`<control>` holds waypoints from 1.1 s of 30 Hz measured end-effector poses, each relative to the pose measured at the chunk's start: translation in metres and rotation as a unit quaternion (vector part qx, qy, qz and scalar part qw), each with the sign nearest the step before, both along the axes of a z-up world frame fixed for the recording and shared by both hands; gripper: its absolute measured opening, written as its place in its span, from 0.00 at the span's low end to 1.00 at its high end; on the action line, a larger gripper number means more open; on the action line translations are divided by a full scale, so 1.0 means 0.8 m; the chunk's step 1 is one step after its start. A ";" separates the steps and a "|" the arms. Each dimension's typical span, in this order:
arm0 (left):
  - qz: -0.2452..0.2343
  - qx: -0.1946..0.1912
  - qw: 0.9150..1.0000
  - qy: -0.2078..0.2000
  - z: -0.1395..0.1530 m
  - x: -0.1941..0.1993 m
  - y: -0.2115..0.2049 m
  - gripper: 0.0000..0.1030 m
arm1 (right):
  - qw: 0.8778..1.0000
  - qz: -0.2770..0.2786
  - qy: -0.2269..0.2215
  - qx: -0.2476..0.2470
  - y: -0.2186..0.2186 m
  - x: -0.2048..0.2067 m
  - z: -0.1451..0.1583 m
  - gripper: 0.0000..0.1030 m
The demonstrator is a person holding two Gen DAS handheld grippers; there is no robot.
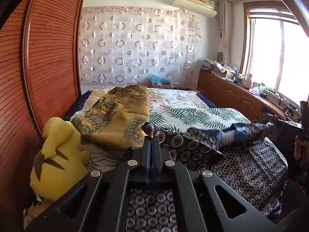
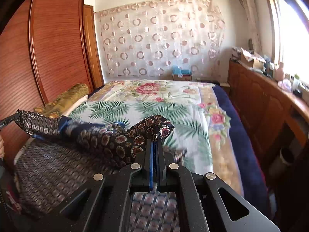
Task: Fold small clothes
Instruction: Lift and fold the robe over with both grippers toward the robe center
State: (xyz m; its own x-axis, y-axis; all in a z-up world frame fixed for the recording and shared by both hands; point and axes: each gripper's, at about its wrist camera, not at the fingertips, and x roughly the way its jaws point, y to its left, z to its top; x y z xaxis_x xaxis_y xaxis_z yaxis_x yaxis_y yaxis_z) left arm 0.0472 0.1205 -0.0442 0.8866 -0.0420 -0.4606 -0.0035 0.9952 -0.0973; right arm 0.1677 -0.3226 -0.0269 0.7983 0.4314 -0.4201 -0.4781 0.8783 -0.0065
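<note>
- Left wrist view: my left gripper (image 1: 151,135) has its jaws clamped fully together on one corner of the dark patterned garment (image 1: 241,166); the cloth stretches from that corner toward 3 o'clock, where my right gripper (image 1: 301,123) holds the far corner at the frame edge; the rest of it drapes down over the near end of the bed (image 1: 193,98), from 4 to 6 o'clock.
- Still in this view: one mustard patterned cloth (image 1: 119,116) lies heaped at 10 o'clock of my fingertips, not folded neatly as far as I can tell; one yellow plush toy (image 1: 58,154) sits at 9 o'clock against the wooden wardrobe (image 1: 48,58).
- Right wrist view: my right gripper (image 2: 154,142) is likewise shut tight on a corner of the dark patterned garment (image 2: 58,166); the lifted edge sags toward 9 o'clock, where the left gripper's tip (image 2: 7,120) pinches the other corner; the mustard patterned cloth (image 2: 65,98) shows at 10 o'clock.
- Progress, as I judge it: the fold is only under way; two corners are raised, nothing is yet laid over or squared; the fold, smoothing and any second fold remain.
- Count: two grippers, one dark garment in hand, one mustard cloth, one plush toy, one bed.
</note>
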 end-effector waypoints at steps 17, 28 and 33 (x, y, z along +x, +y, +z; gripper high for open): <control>0.053 -0.016 0.996 0.070 -0.056 -0.064 0.053 0.02 | 0.996 -0.018 0.075 -0.050 -0.031 -0.072 -0.004 0.02; 0.051 -0.003 0.996 0.067 -0.047 -0.068 0.049 0.24 | 0.995 -0.017 0.085 -0.056 -0.023 -0.057 0.007 0.02; 0.042 -0.009 0.998 0.054 -0.033 -0.064 0.054 0.61 | 0.995 -0.029 0.064 -0.073 -0.029 -0.074 0.026 0.09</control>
